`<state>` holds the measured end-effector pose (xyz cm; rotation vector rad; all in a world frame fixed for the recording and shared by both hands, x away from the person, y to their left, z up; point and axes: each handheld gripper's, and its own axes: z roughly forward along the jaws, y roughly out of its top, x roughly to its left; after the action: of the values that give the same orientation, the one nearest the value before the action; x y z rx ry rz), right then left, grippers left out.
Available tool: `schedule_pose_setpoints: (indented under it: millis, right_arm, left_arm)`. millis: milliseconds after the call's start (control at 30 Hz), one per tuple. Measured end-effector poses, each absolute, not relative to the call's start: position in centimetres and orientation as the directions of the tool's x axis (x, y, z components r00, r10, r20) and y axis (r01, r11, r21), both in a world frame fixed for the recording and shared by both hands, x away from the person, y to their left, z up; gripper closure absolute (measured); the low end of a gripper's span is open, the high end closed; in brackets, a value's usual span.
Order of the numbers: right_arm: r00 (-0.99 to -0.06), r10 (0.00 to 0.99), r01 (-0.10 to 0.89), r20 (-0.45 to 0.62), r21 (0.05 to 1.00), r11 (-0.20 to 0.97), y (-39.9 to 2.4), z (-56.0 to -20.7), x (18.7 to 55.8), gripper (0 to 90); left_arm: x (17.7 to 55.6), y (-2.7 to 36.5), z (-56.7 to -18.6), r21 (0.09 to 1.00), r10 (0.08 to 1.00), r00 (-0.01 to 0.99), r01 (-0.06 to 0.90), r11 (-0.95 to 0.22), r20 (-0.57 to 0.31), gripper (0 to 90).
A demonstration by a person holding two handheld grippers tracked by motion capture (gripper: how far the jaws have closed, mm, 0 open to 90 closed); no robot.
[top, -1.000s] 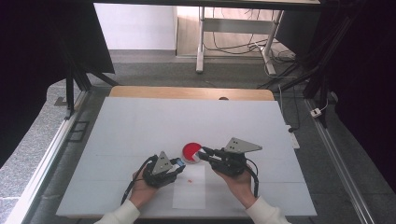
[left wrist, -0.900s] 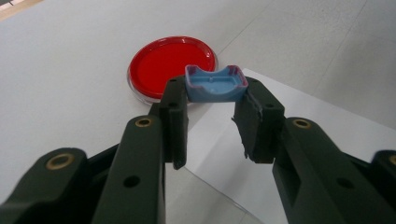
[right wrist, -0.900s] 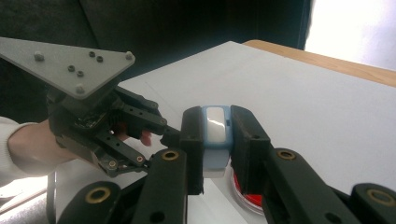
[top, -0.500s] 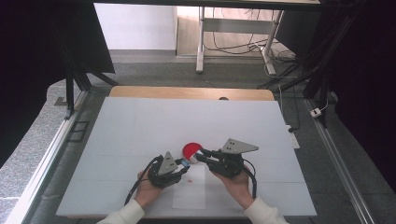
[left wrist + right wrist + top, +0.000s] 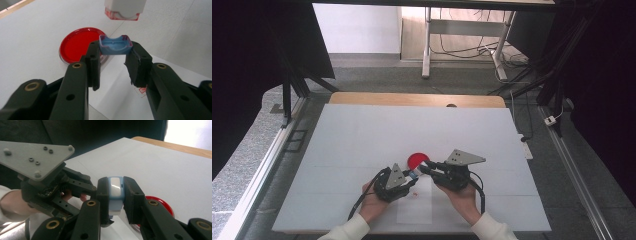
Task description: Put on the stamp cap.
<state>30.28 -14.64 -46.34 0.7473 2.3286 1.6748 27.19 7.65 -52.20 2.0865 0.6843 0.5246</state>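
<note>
Blue plastic cap (image 5: 115, 45) sits clamped in your left tongs (image 5: 113, 53), open side up, above the white surface (image 5: 362, 135) beside the red dish (image 5: 81, 45). Your right tongs (image 5: 116, 192) are closed on the stamp body (image 5: 115, 195), white with a blue casing, held close to the cap. Both grips are narrow, at the tips. Risk, as judged: a slight tilt when you bring the halves together could pop the cap from the pads, or smear ink on the paper sheet (image 5: 414, 207) below.

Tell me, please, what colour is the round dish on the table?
Red, with a clear rim; the dish shows best in the left gripper view.
</note>
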Motion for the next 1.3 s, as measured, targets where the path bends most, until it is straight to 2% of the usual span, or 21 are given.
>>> schedule_pose_setpoints:
  millis: [500,1300]
  right_arm:
    - [-0.817,0.555,0.335,0.159,0.913,0.231,-13.7,-46.9,30.0,75.2]
    - [-0.803,0.570,0.355,0.175,0.908,0.221,-13.6,-47.2,29.8,75.2]
  left_arm:
    - [27.2,7.2,-52.2,0.831,0.650,0.747,0.267,-0.487,0.141,64.4]
    - [27.3,6.7,-52.2,0.830,0.657,0.736,0.259,-0.494,0.162,64.4]
